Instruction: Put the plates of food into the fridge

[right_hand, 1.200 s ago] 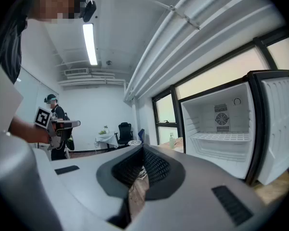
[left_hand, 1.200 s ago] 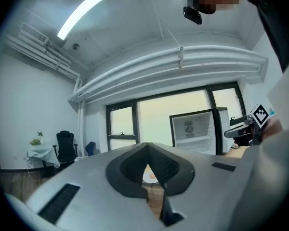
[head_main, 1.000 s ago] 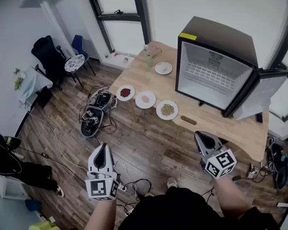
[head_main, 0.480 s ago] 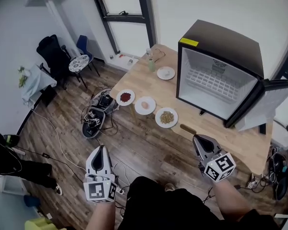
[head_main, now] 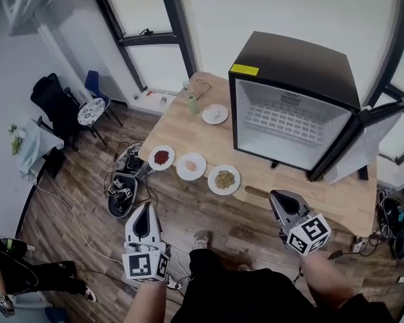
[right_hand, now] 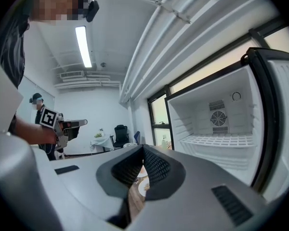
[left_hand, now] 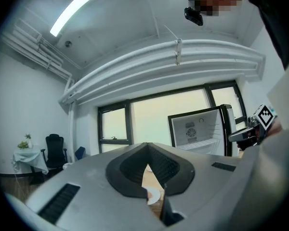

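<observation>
Four plates of food sit on the wooden table (head_main: 337, 197): one with red food (head_main: 161, 157), one with pinkish food (head_main: 191, 165), one with greenish food (head_main: 224, 179), and a pale one (head_main: 215, 114) further back. The black fridge (head_main: 289, 106) stands on the table with its door (head_main: 360, 143) swung open and its white wire shelf bare. My left gripper (head_main: 144, 211) hovers over the floor short of the table, shut and holding nothing. My right gripper (head_main: 278, 197) hangs near the table's front edge, also shut and holding nothing. Neither touches a plate.
A green bottle (head_main: 192, 103) and a glass (head_main: 186, 86) stand at the table's far corner. A small brown item (head_main: 256, 192) lies by the front edge. Cables and a bag (head_main: 121, 184) clutter the floor left of the table. Chairs (head_main: 57, 96) stand far left.
The table and fridge have shifted left and slightly nearer in the head view as the person moves. Both grippers stay shut and held low in front.
</observation>
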